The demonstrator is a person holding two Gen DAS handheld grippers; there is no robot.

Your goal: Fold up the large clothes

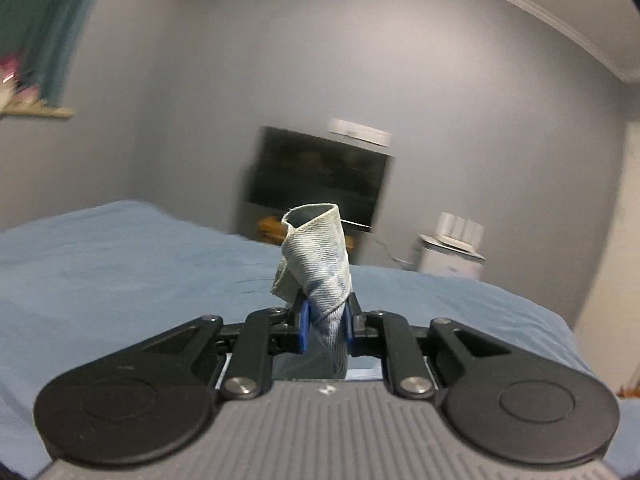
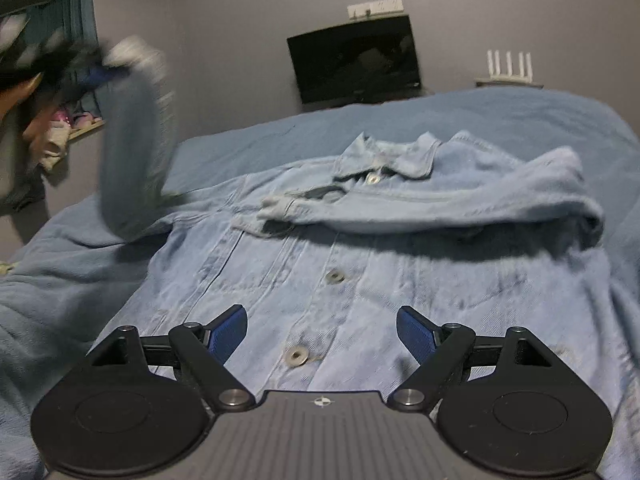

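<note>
Denim jacket lies beneath the wide-open right hand-held gripper.

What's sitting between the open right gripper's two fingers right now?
Only the denim jacket front below the right gripper, with a metal button, in the right wrist view.

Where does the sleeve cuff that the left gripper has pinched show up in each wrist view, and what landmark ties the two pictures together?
Left wrist view: the sleeve cuff stands up at centre, clamped in the left gripper.
Right wrist view: the same cuff is the pale blur at upper left, its sleeve raised off the denim jacket.
Shared landmark: the dark screen on the wall, beyond the blue bed.
</note>
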